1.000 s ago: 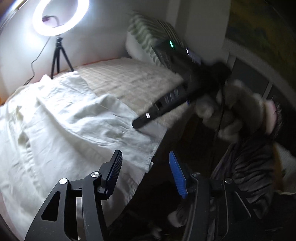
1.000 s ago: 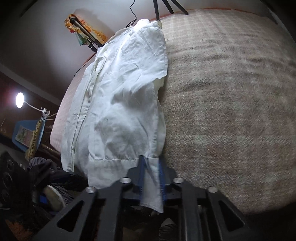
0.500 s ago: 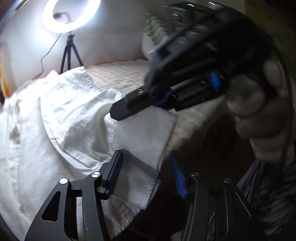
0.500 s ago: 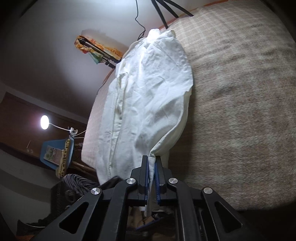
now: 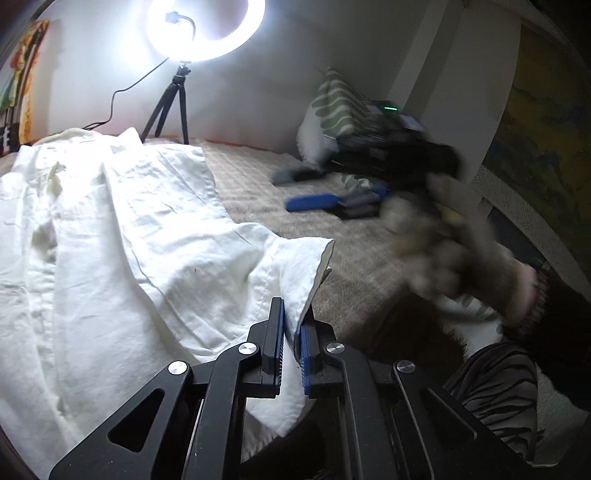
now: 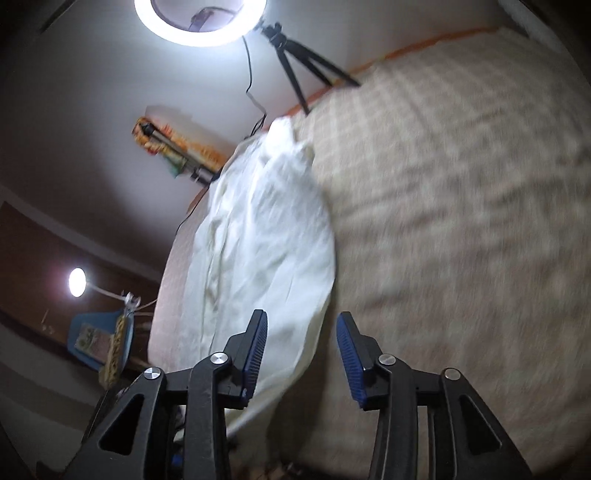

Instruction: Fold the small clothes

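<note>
A white shirt (image 5: 129, 240) lies spread along the left side of a beige checked bed (image 5: 255, 177). My left gripper (image 5: 292, 317) is shut on the shirt's near corner, and the hem is pinched between its pads and lifted off the blanket. In the right wrist view, my right gripper (image 6: 302, 321) has its jaws opening. The shirt (image 6: 258, 240) shows past its left finger (image 6: 255, 347), and no pad presses on the cloth. The left wrist view shows the right gripper (image 5: 306, 188) blurred, out over the blanket.
A ring light (image 5: 205, 27) on a tripod stands at the head of the bed. A striped pillow (image 5: 332, 107) and a dark device with a green light (image 5: 388, 122) lie at the far right. A fuzzy sleeve (image 5: 461, 258) crosses the right side. A lamp (image 6: 77, 282) glows beside the bed.
My left gripper closed on the shirt's corner. My right gripper let go of that hem, opened and drew away to the right over the blanket.
</note>
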`<action>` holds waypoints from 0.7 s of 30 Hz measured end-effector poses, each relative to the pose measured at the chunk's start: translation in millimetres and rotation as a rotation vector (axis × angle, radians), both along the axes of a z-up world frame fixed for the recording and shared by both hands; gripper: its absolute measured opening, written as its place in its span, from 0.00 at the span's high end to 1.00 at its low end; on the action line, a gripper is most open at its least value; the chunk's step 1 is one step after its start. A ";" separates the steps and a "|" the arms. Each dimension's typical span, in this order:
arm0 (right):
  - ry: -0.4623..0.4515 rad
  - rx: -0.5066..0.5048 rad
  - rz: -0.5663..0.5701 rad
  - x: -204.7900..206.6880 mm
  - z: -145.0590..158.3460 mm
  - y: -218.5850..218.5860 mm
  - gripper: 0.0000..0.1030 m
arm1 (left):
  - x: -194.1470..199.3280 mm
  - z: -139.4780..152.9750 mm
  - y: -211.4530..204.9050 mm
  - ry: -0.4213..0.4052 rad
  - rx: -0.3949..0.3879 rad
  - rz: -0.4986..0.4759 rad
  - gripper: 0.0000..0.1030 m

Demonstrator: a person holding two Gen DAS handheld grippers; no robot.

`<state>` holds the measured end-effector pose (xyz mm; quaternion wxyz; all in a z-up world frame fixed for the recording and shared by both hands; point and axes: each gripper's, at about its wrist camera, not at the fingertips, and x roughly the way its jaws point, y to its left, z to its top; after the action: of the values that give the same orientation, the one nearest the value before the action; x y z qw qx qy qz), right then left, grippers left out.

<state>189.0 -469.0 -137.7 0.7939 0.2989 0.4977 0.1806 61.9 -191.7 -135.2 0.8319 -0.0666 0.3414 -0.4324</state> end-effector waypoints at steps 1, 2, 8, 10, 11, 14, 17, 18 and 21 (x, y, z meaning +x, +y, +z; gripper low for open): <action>-0.003 -0.008 -0.014 13.3 -0.3 -2.1 0.48 | -0.4 1.0 1.0 -0.001 -0.004 0.002 0.94; -0.006 -0.004 -0.027 30.3 -3.0 -2.4 0.47 | -0.6 1.7 2.4 -0.001 -0.007 0.003 0.94; 0.011 -0.075 -0.025 117.8 -20.9 19.1 0.46 | -4.5 3.4 8.7 0.024 -0.045 0.005 0.94; 0.020 -0.079 -0.017 140.2 -27.3 26.2 0.47 | -5.4 3.6 10.8 0.035 -0.053 0.006 0.94; 0.029 -0.076 -0.015 149.6 -31.2 30.1 0.52 | -7.8 2.8 14.1 0.039 -0.055 0.010 0.94; 0.083 -0.101 0.028 170.2 -40.5 45.2 0.92 | -8.9 -1.6 21.1 0.052 -0.054 0.019 0.96; 0.081 -0.253 0.100 178.3 -28.5 71.9 0.97 | -5.1 -5.3 28.0 0.066 -0.060 0.040 0.97; 0.070 -0.303 0.128 179.6 -20.3 81.3 0.98 | -4.8 -6.6 30.6 0.071 -0.060 0.045 0.97; 0.060 -0.385 0.155 181.4 -0.3 97.4 0.99 | -7.6 -9.1 36.8 0.078 -0.058 0.047 0.97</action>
<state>370.4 -371.6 -138.0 0.8049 0.1076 0.5681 0.1336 54.3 -154.9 -144.4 0.8257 -0.1157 0.3592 -0.4194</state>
